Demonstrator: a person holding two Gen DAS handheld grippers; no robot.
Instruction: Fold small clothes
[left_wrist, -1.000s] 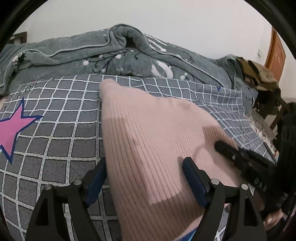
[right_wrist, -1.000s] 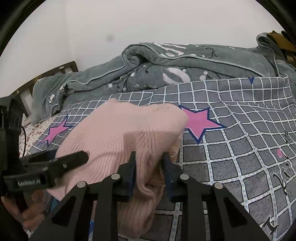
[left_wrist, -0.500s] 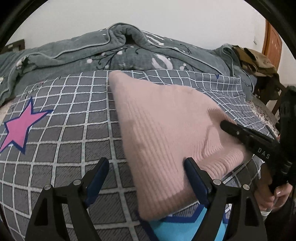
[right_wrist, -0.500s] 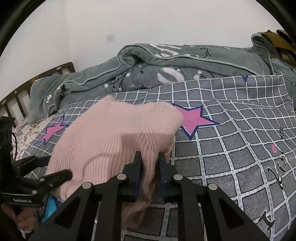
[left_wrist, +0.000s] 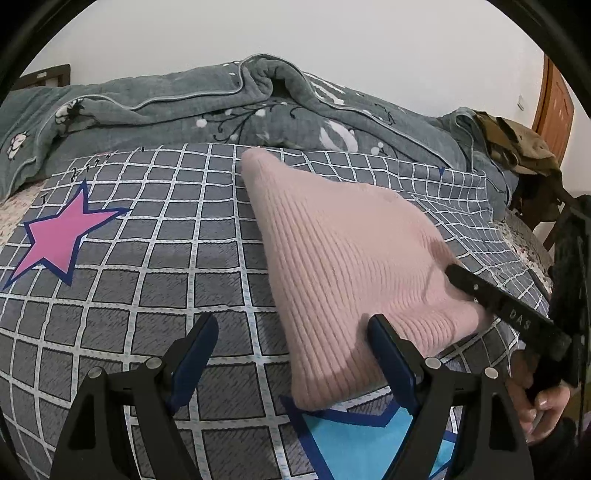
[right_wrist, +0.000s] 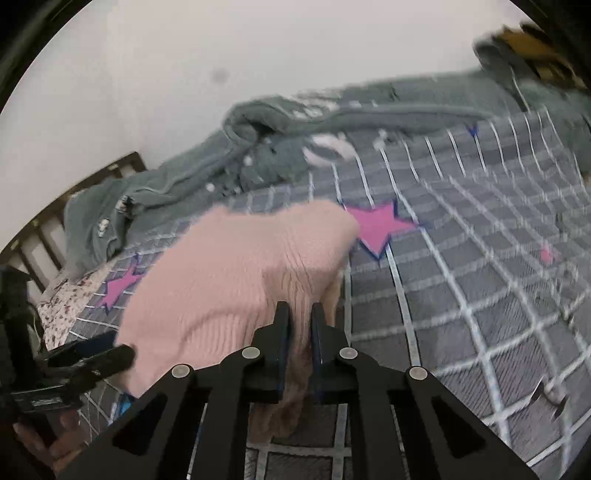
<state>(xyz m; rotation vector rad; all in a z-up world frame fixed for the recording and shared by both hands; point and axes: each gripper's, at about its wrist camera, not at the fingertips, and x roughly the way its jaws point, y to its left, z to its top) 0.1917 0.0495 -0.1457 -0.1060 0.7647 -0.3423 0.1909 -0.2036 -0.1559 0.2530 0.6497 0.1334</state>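
Observation:
A pink ribbed knit garment (left_wrist: 351, 258) lies folded on the grey checked bedsheet (left_wrist: 147, 280). My left gripper (left_wrist: 291, 321) stands open over its near left edge, and only its right finger touches the knit. In the right wrist view my right gripper (right_wrist: 297, 310) has its jaws closing, and the pads pinch a bunched fold of the pink garment (right_wrist: 229, 266). That view is blurred. One finger of the right gripper (left_wrist: 480, 291) shows in the left wrist view, at the garment's right edge. The left gripper (right_wrist: 122, 345) shows at lower left in the right wrist view.
A rumpled grey blanket (left_wrist: 221, 110) runs along the far side of the bed. Pink stars (left_wrist: 59, 236) and a blue star (left_wrist: 369, 435) are printed on the sheet. Brown clothing (left_wrist: 517, 144) is piled at far right before a wooden door (left_wrist: 554, 110). A slatted headboard (right_wrist: 37, 229) stands left.
The left gripper has drawn off to the left, so less of the garment lies between its fingers. The right gripper's jaws have narrowed on the pink fold, and its view has rolled.

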